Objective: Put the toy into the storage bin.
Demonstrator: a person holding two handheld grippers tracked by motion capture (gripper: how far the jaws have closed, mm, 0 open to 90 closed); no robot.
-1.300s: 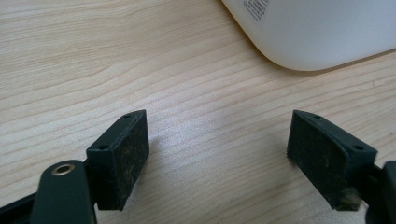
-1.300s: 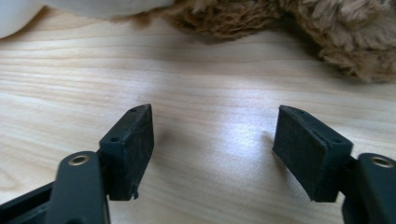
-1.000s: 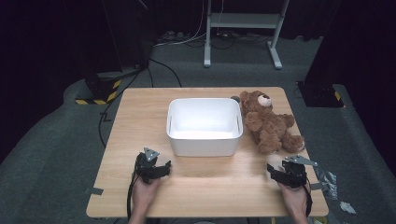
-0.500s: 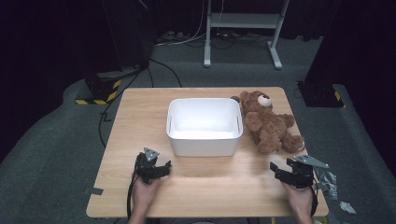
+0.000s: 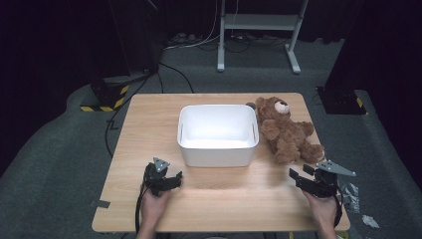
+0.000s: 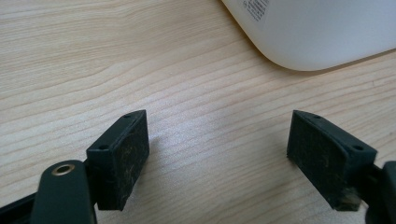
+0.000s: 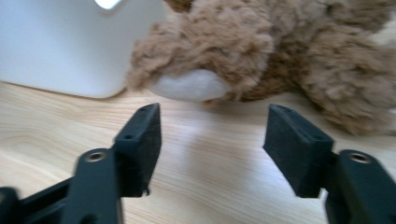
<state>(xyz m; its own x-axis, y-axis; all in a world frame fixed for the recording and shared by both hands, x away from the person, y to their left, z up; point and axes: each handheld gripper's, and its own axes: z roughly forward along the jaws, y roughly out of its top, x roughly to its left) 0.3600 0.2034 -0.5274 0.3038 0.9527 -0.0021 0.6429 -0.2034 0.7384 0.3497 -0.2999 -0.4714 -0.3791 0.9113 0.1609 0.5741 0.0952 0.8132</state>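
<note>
- Teddy bear of brown plush (image 5: 288,132) lies at right of centre in the high view, touching the white plastic tub (image 5: 217,134); its long axis runs from upper left to lower right.
- Right gripper (image 5: 309,180), lower right, is nearer to it; the bear's white-soled foot (image 7: 189,85) is just ahead of its jaws, which have just been closing but stand apart with nothing between them.
- Left gripper (image 5: 166,180), lower left, also stands apart and empty.

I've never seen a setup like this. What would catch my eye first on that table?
Probably the brown teddy bear, lying on the far right of the wooden table right beside a white tub at the middle. Near the front edge, a person's hands hold two black tongs: the left tongs open below the tub, the right tongs open and pointing toward the bear's white-soled foot.
</note>
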